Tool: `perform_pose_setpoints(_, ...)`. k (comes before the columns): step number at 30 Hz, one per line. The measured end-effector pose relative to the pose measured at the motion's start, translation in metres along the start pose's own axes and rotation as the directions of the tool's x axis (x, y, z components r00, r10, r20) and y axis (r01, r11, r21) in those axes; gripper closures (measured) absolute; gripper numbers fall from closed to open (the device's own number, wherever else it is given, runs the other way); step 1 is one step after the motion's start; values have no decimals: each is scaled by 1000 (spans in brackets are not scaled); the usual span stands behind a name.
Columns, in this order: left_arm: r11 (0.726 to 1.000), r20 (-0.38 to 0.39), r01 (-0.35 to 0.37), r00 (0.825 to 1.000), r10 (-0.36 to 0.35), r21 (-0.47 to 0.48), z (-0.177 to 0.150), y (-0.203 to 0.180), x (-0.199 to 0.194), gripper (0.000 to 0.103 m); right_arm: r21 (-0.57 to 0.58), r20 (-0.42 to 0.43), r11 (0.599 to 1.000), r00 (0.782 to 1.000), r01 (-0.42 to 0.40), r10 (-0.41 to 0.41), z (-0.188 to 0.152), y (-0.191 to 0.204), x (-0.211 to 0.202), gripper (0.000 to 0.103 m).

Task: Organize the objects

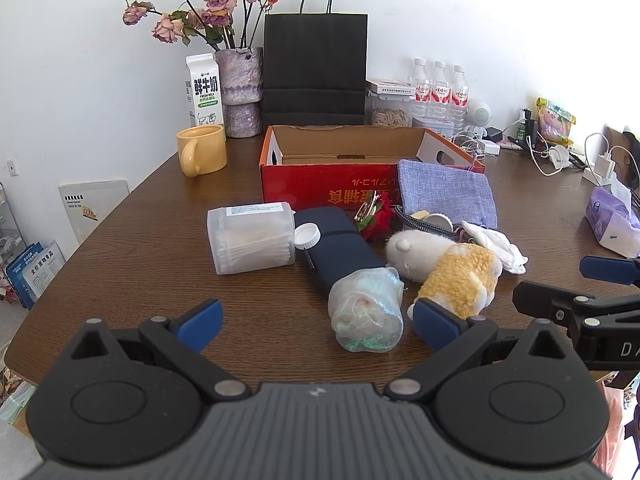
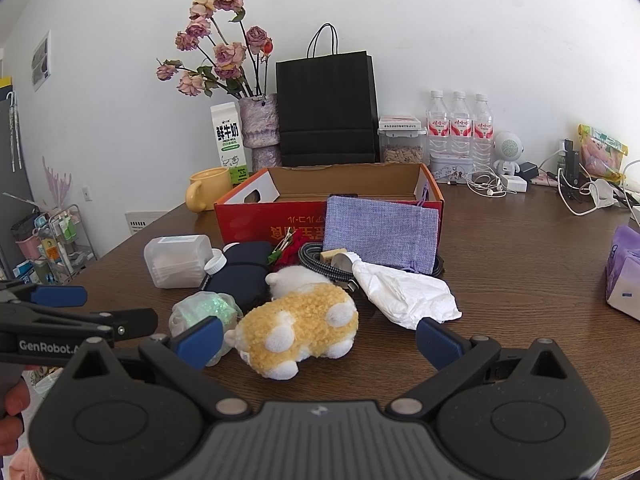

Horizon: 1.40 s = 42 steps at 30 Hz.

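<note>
Left claw (image 1: 316,324) spread wide, empty, above table (image 1: 160,216); wrapped bundle (image 1: 366,312) between blue fingertips (image 1: 202,324).

Plush toy (image 2: 298,326) lies before the box (image 2: 328,200), pouch (image 2: 380,236) between.

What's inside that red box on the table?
The red box shows bare cardboard walls and part of a bare floor; one small dark thing peeks up. Its front wall hides the rest.
</note>
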<state>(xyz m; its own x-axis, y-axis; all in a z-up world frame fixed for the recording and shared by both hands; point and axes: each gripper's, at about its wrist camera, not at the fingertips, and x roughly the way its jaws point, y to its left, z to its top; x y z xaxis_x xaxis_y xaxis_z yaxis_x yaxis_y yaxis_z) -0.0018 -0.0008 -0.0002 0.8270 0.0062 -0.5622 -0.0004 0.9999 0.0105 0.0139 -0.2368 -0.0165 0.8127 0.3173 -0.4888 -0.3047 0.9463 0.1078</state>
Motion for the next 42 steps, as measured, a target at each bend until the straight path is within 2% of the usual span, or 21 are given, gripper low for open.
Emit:
perform_pose_setpoints(24,1000,-8,0,1000,0,-17,-7,5,6,0,2,-18,1000,1000,-9,9,-7,3,9,0)
perform_pose_setpoints(36,998,-42,46,998,-47,-31,-10,5,23,0,-18,-20,1000,1000,-14,13,-13,0,18,0)
perform_pose_setpoints(42,999,-54,34,998,-36,-31,-7,0,36,0,-50,-21,998,1000,-24,23,-15,-4,27,0)
